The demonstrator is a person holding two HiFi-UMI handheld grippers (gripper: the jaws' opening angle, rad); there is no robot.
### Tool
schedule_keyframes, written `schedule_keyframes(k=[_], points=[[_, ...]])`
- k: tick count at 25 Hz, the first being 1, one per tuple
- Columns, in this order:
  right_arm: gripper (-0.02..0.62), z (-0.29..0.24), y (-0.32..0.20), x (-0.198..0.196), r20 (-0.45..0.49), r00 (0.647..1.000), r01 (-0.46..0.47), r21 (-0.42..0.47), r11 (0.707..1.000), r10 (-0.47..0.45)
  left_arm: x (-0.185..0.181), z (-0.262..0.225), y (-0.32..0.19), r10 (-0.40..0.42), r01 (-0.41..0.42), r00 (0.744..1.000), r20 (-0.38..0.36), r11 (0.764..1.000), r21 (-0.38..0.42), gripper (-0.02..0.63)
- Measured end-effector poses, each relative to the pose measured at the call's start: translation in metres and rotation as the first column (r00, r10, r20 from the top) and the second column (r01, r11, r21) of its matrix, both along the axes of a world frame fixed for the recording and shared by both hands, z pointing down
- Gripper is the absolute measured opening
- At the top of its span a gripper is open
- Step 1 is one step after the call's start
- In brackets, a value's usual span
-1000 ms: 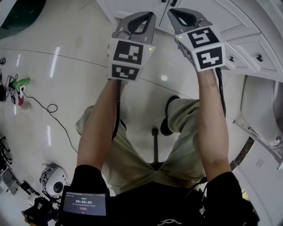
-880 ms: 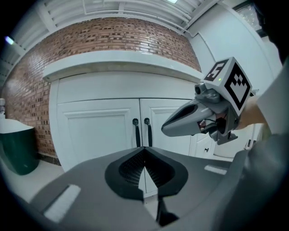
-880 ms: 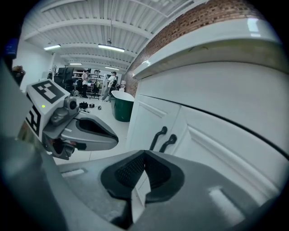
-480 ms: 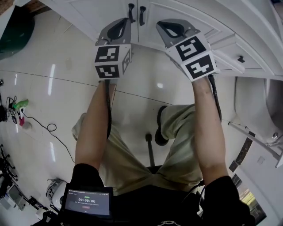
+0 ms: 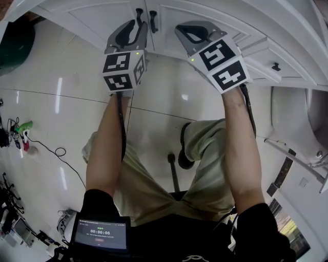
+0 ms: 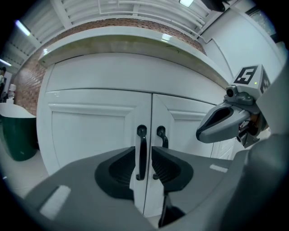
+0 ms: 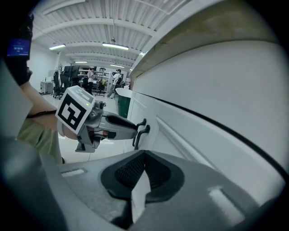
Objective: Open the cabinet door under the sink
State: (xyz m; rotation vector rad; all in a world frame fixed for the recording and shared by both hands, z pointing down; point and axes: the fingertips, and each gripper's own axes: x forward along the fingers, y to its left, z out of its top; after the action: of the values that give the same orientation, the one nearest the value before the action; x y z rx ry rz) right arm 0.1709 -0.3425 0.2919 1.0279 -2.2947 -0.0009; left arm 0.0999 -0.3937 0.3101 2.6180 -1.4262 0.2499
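The white cabinet under the counter has two doors, the left door (image 6: pixel 90 135) and the right door (image 6: pixel 187 131). A black handle sits on each side of the centre seam: the left handle (image 6: pixel 142 151) and the right handle (image 6: pixel 161 136). My left gripper (image 6: pixel 143 155) is level with the left handle. Its jaws are opening, with the handle standing in the gap and free of the pads. In the head view the left gripper (image 5: pixel 134 25) reaches the handles (image 5: pixel 139 16). My right gripper (image 7: pixel 144 154) is shut on nothing, close to the right door (image 5: pixel 205 15).
A dark green bin (image 6: pixel 16 135) stands left of the cabinet. Drawers with a small knob (image 5: pixel 275 66) lie to the right. Cables and gear (image 5: pixel 20 133) litter the floor at left. The person's legs and a stool post (image 5: pixel 174 174) are below the grippers.
Both grippers have moved forward to the cabinet doors. The left one has shifted furthest and now has the left handle between its jaws.
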Motion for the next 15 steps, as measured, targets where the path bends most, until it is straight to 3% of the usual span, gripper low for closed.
schedule_keyframes(k=[15], points=[[-0.008,0.0097,0.0052,0.0045,-0.032,0.999,0.031,-0.019,0.999,-0.031,0.0022,0.0004,-0.0097,-0.019,0.019,1.000,-0.002,1.000,0.013,0.061]])
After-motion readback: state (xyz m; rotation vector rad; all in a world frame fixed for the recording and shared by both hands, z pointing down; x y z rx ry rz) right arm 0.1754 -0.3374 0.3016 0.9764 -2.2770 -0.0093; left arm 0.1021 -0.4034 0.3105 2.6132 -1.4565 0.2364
